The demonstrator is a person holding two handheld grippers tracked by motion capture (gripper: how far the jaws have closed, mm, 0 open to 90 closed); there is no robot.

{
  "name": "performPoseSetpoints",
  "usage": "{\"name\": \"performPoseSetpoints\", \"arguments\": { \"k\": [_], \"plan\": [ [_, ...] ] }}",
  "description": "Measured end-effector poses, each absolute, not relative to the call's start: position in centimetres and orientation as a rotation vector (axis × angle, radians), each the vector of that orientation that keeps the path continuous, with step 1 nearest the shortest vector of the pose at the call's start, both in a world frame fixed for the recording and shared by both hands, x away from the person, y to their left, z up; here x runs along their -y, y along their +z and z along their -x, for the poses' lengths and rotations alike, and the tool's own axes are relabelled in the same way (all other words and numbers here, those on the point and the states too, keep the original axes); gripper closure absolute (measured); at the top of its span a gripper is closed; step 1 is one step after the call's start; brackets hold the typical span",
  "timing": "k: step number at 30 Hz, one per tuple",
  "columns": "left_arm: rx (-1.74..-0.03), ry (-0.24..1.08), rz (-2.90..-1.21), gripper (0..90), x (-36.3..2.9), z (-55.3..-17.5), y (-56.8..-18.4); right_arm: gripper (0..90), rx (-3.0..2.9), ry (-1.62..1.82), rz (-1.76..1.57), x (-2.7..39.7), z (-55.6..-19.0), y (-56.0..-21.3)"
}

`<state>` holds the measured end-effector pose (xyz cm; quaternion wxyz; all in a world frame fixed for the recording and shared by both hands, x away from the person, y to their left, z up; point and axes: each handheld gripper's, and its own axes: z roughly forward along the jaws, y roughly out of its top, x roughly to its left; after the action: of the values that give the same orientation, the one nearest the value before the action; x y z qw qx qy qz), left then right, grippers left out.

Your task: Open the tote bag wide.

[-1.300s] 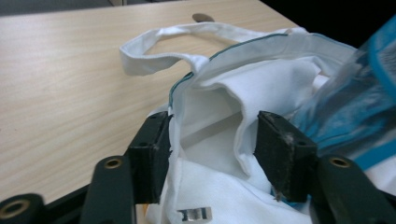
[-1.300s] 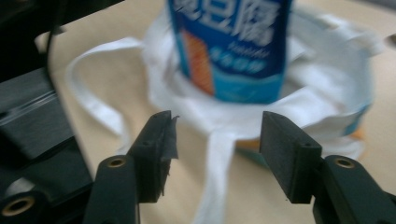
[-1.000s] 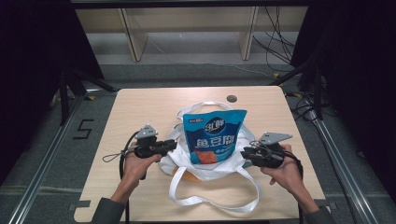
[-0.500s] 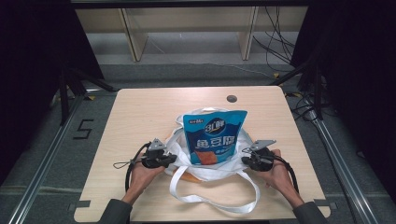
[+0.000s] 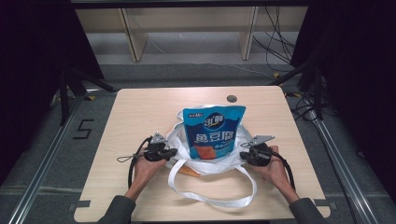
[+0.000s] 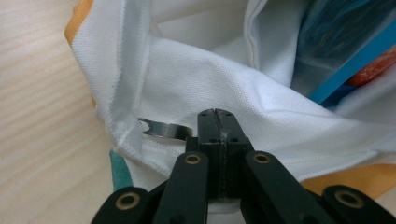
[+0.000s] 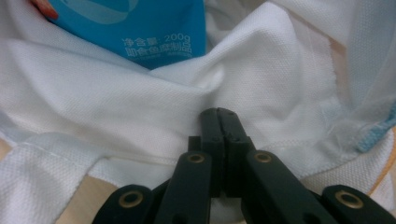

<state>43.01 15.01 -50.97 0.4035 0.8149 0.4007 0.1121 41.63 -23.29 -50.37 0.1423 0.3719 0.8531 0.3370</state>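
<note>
Pouch (image 5: 212,133), blue, glossy, with white lettering and an orange patch, stands upright in a white cloth bag (image 5: 205,163) at the middle of the pale wood desk (image 5: 140,107). High view gives the whole layout: bag slumped open around the pouch, long white strap loop (image 5: 212,196) trailing toward the person, small dark round spot (image 5: 231,98) on the desk behind. Left claw (image 5: 173,151) sits at the bag's left edge, right claw (image 5: 243,155) at its right edge, one in each hand, cables trailing.

Left claw view adds the detail: coarse woven white fabric (image 6: 224,84), stitched hem, orange and teal print at the edges, a curved bit of shiny metal (image 6: 166,129) just left of the jaw tips, blue pouch film (image 6: 341,42) upper right. Left claw (image 6: 218,113) jaws pressed fully together, pinching a fold of the bag.

Right claw view shows the same weave, creased and bunched, pouch corner with small white print (image 7: 154,32) at top, strap (image 7: 42,186) lower left. Right claw (image 7: 218,112) also fully closed, its tips nipping the bag's bunched cloth.
</note>
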Motion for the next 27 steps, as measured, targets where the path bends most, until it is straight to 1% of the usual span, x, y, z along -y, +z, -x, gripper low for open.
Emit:
{"name": "performPoseSetpoints", "arguments": {
  "k": [6,10,13,15,17,19,20,22,24,27],
  "plan": [
    [-1.035,0.243,-2.018,89.2,-15.5,-44.7,-51.2,90.0,-2.485,0.962,-1.098,23.3,-42.6,-50.2],
    [-1.026,0.279,-2.030,89.1,-15.3,-45.0,-51.1,90.0,-2.464,0.973,-1.085,23.0,-42.9,-50.3],
    [-1.034,0.264,-2.015,89.1,-15.4,-45.3,-51.2,90.0,-2.479,0.946,-1.096,23.1,-42.8,-50.0],
    [-1.030,0.271,-2.016,88.8,-15.4,-45.3,-51.0,89.1,-2.451,0.992,-1.095,23.0,-42.9,-50.3],
    [-1.028,0.268,-2.005,84.1,-15.4,-45.1,-50.8,83.5,-2.447,0.989,-1.100,23.1,-42.7,-49.9],
    [-1.026,0.263,-1.986,77.5,-15.4,-44.9,-50.2,77.0,-2.452,1.007,-1.119,23.4,-42.7,-49.2],
    [-1.032,0.257,-1.951,72.4,-15.3,-44.9,-50.1,72.3,-2.421,1.044,-1.136,23.4,-42.6,-48.7],
    [-1.023,0.243,-1.917,66.8,-15.4,-44.7,-49.4,67.1,-2.389,1.121,-1.108,23.6,-42.4,-47.7],
    [-1.021,0.225,-1.894,62.3,-15.4,-44.3,-48.7,64.9,-2.396,1.107,-1.158,23.9,-41.9,-46.5],
    [-0.985,0.250,-1.893,54.3,-15.1,-43.3,-47.3,57.8,-2.333,1.180,-1.138,24.5,-41.3,-45.3]
  ]
}}
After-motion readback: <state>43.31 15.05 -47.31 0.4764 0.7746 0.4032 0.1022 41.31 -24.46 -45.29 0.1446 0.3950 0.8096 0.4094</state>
